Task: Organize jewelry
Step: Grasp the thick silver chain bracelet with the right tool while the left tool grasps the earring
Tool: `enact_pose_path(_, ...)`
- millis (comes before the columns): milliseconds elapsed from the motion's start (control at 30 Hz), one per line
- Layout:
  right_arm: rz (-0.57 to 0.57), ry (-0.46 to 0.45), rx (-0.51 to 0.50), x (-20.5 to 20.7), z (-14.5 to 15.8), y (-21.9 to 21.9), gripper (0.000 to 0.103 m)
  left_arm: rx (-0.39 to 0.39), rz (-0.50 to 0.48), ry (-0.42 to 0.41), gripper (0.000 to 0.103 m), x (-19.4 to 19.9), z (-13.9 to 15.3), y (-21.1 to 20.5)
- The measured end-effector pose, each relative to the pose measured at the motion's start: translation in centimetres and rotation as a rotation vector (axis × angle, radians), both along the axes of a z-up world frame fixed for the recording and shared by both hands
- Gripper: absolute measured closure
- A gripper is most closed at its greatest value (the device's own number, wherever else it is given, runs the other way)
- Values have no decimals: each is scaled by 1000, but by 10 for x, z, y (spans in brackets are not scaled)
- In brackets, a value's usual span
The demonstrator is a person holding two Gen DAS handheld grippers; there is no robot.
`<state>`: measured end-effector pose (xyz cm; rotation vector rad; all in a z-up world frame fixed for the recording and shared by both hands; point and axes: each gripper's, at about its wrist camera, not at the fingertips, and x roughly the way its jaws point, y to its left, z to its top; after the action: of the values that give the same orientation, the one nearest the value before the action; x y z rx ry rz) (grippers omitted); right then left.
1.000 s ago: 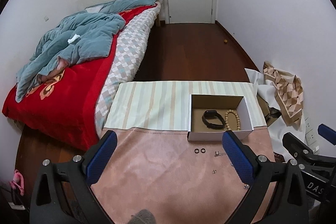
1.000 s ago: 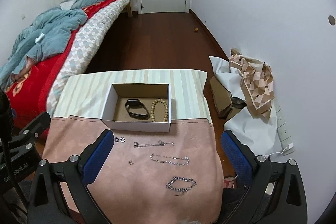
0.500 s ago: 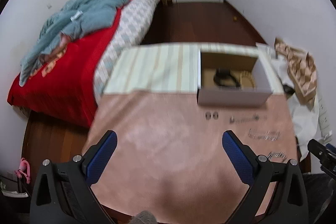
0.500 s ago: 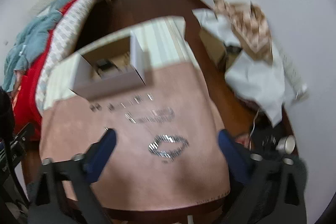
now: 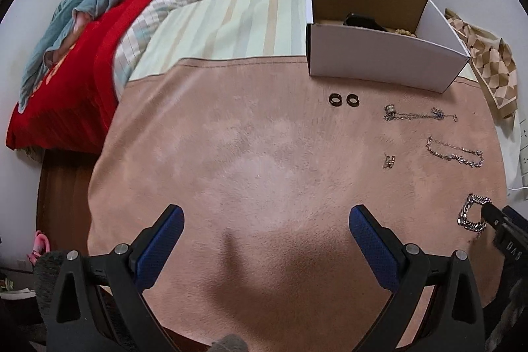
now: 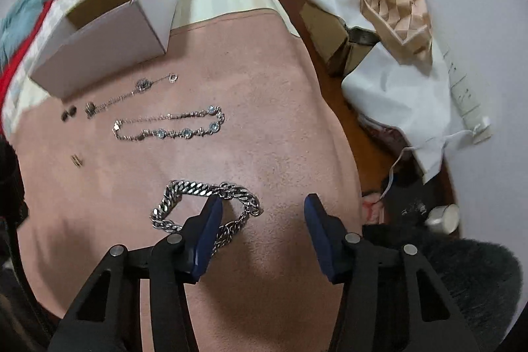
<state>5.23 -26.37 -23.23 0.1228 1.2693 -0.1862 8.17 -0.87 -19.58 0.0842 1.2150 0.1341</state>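
A white cardboard box (image 5: 379, 61) stands at the far side of the pink cloth (image 5: 247, 160) and holds a black band (image 5: 361, 21) and beads. The box (image 6: 109, 38) also shows in the right wrist view. On the cloth lie two black rings (image 5: 343, 99), a thin silver chain (image 6: 132, 94), a blue-stone bracelet (image 6: 175, 127), a small clasp piece (image 5: 389, 160) and a heavy silver curb chain (image 6: 198, 203). My right gripper (image 6: 264, 203) is open, low over the cloth, its left finger inside the curb chain's loop. My left gripper (image 5: 265, 216) is open and empty above bare cloth.
A bed with red and teal bedding (image 5: 99, 5) lies to the left. A striped cloth (image 5: 231, 22) covers the table's far part. White bags and a patterned fabric (image 6: 396, 5) sit on the floor at the right, by the table edge.
Both grippers have dropped low and tilted down toward the cloth. The right gripper has moved onto the curb chain and its jaws have narrowed.
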Motion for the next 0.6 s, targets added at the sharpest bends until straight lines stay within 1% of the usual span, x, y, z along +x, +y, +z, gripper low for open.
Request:
enact_pose_path(33, 14, -16, 2, -1, 1, 3, 61, -8, 0, 2, 1, 1, -2, -1)
enact_pose_path(67, 28, -23, -5, 0, 2, 6, 80, -17, -2, 3, 1, 3, -4, -2)
enact_pose_path(100, 40, -25, -10, 1, 3, 10, 94, -30, -5, 5, 1, 5, -6, -3)
enact_pose_path(167, 41, -28, -11, 1, 4, 13, 94, -70, -21, 9, 1, 12, -9, -8)
enact_pose_path(233, 26, -38, 10, 2, 4, 9, 95, -106, -46, 20, 1, 18, -14, -16)
enact_pose_path(400, -28, -45, 22, 4, 4, -6, 95, -152, -97, 48, 3, 31, -27, -37)
enact_pose_path(467, -43, -44, 30, 4, 3, -12, 95, -166, -110, 50, 17, 34, -30, -43)
enact_pose_path(500, -48, -42, 30, 5, 3, -15, 95, -165, -117, 54, 20, 36, -32, -47)
enact_pose_path(567, -52, -41, 32, 6, 3, -18, 95, -164, -130, 56, 30, 37, -35, -54)
enact_pose_path(600, -52, -40, 32, 6, 3, -18, 95, -163, -136, 57, 32, 38, -36, -57)
